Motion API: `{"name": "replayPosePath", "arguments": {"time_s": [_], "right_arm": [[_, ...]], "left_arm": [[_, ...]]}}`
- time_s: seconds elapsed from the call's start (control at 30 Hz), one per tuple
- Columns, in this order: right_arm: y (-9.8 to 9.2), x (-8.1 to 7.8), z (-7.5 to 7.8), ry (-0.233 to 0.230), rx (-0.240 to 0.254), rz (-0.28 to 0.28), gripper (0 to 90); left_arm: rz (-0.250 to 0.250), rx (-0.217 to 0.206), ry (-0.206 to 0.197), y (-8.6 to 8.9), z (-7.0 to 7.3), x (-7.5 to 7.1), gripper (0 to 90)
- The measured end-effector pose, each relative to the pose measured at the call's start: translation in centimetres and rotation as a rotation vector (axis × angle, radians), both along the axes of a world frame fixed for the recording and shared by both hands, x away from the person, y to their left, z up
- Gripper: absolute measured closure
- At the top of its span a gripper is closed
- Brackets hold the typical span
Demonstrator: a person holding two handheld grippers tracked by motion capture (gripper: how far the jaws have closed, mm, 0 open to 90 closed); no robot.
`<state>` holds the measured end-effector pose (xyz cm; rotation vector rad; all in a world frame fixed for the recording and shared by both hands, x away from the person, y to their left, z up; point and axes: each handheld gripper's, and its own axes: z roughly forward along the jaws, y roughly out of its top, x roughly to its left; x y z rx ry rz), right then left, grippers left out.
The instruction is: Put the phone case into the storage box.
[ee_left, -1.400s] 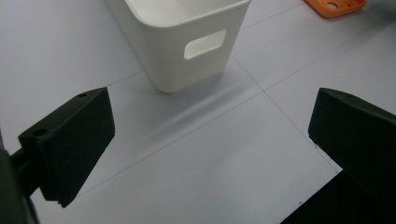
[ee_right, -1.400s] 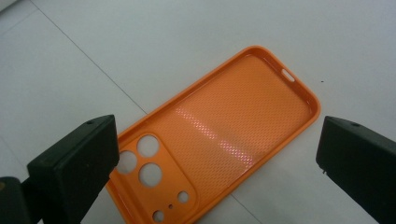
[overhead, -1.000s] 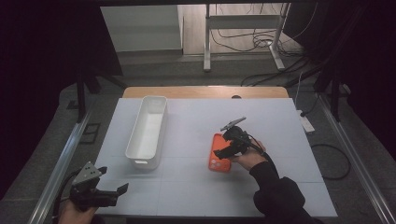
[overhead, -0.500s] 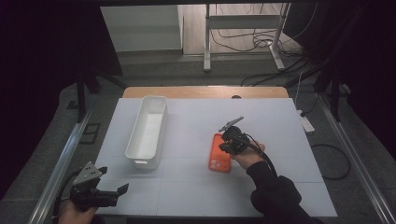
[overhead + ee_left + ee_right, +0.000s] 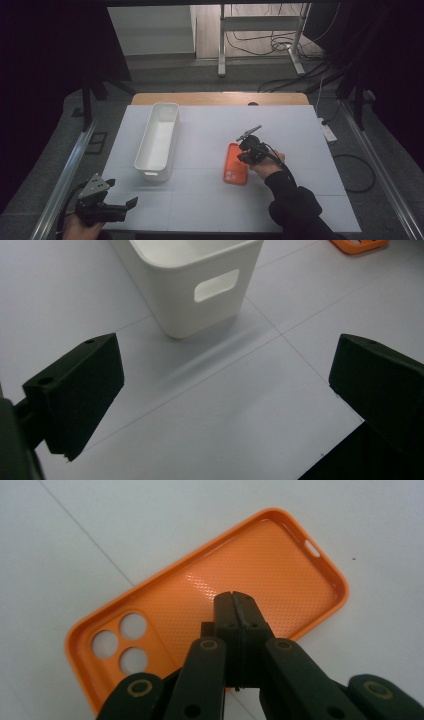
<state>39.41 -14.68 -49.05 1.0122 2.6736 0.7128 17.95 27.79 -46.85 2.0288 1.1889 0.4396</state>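
An orange phone case [image 5: 234, 172] lies inside-up on the white table, its three camera holes toward me. My right gripper [image 5: 246, 154] is over the case's right side with its jaws pressed together. In the right gripper view the shut tips [image 5: 233, 599] sit over the case [image 5: 280, 560] interior, and I cannot tell if they touch it or pinch its near rim. My left gripper [image 5: 120, 207] rests at the table's front left corner. Its jaws [image 5: 225, 390] stand wide apart with only bare table between them.
A long white bin [image 5: 155, 175] stands left of centre, empty, its handle cut-out facing my left gripper [image 5: 175, 295]. The orange case's corner [image 5: 357, 244] shows at that view's top right. The table ends in a wooden strip [image 5: 220, 98] at the back.
The right gripper has sunk slightly and shifted a little toward the case. The left gripper has stayed in place.
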Motion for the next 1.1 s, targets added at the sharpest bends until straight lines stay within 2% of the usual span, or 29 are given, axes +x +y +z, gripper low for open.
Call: {"name": "replayPosePath", "arguments": {"time_s": [0.13, 0.47, 0.57, 0.83, 1.1], "right_arm": [[-0.2, 0.5, -0.3, 0.006, 0.006, -0.013, 89.2], [-0.7, 2.0, -1.3, 0.001, -0.015, -0.064, 89.1], [-1.0, 2.2, -1.3, 0.01, 0.0, -0.073, 89.2], [-1.2, 2.2, -1.3, 0.005, -0.02, -0.08, 89.1], [-2.6, 2.1, -1.1, 0.018, -0.039, -0.094, 89.2]], "left_arm": [[0.0, 0.001, 0.001, 0.0, 0.0, 0.0, 2.0], [-0.001, 0.004, 0.0, 0.0, 0.0, 0.0, 2.0], [-0.001, 0.005, 0.0, -0.1, 0.0, 0.0, 2.0], [-0.003, 0.009, -0.003, -0.1, 0.0, 0.0, 2.0], [-0.004, 0.011, -0.002, -0.1, 0.0, 0.0, 2.1]]}}
